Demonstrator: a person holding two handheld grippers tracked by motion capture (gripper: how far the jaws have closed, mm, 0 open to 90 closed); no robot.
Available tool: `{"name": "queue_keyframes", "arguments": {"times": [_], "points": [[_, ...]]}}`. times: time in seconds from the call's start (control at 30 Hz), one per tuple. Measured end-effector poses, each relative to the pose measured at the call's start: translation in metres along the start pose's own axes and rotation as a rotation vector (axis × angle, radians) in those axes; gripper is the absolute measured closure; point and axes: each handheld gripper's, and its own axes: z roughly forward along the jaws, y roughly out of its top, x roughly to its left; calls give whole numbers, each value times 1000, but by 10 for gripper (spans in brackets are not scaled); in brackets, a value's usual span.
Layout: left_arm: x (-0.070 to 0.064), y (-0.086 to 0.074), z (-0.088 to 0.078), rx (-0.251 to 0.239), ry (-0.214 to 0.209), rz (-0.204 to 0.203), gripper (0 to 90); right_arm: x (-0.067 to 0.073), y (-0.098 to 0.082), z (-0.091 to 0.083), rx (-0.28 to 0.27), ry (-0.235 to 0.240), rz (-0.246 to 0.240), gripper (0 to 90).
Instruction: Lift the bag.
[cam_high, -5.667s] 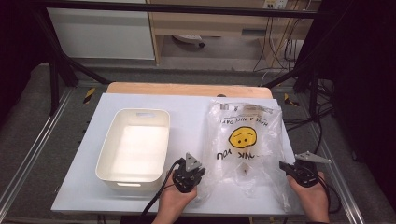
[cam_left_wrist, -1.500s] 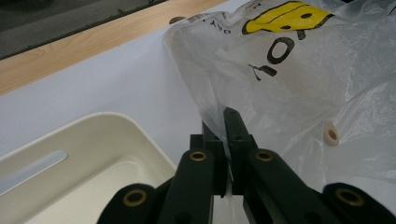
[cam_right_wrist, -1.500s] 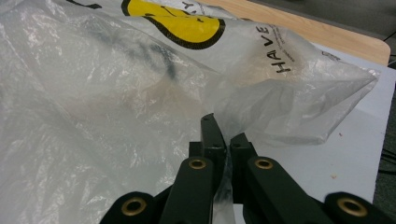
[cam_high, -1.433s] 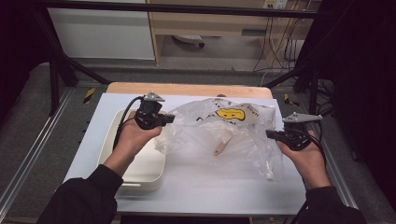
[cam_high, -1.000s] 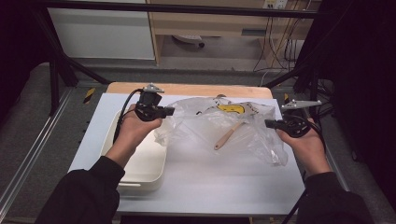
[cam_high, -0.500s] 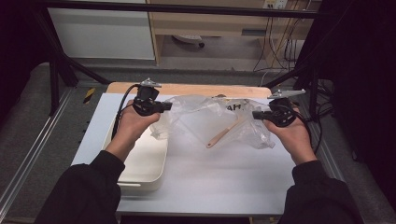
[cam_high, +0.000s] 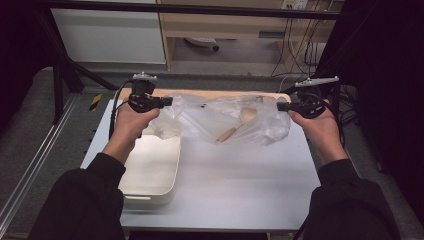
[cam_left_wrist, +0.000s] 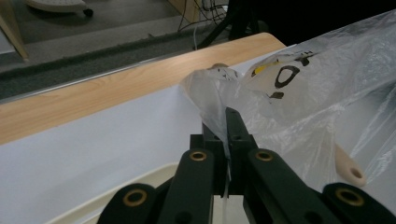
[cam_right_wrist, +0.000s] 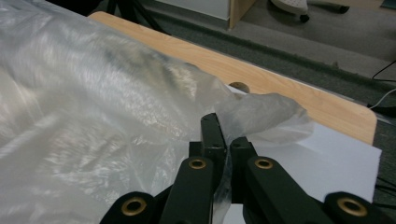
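Both grippers pinch the plastic bag (cam_high: 225, 117), left gripper (cam_high: 167, 102) and right gripper (cam_high: 281, 106) lifting corners; wooden spoon (cam_high: 235, 127) inside, not yet tipped into white bin (cam_high: 150, 170).

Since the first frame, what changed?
Both grippers, left gripper and right gripper, took hold of the plastic bag by opposite corners, lifted it off the table and carried it toward the far edge, stretched between them. The wooden spoon hangs inside. The white bin stayed put.
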Motion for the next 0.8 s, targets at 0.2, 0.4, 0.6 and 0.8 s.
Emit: {"name": "queue_keyframes", "arguments": {"times": [0.2, 0.4, 0.6, 0.8], "points": [[9, 14, -9, -27, 9, -30, 900, -7, 12, -7, -13, -17, 7, 900], [11, 20, -14, -43, 11, -33, 900, -12, 21, -10, -19, -30, 9, 900], [12, 25, -15, -70, 18, -31, 900, -14, 26, -9, -26, -45, 13, 900], [13, 36, -19, -94, 22, -30, 900, -15, 39, -12, -41, -61, 0, 900]]}}
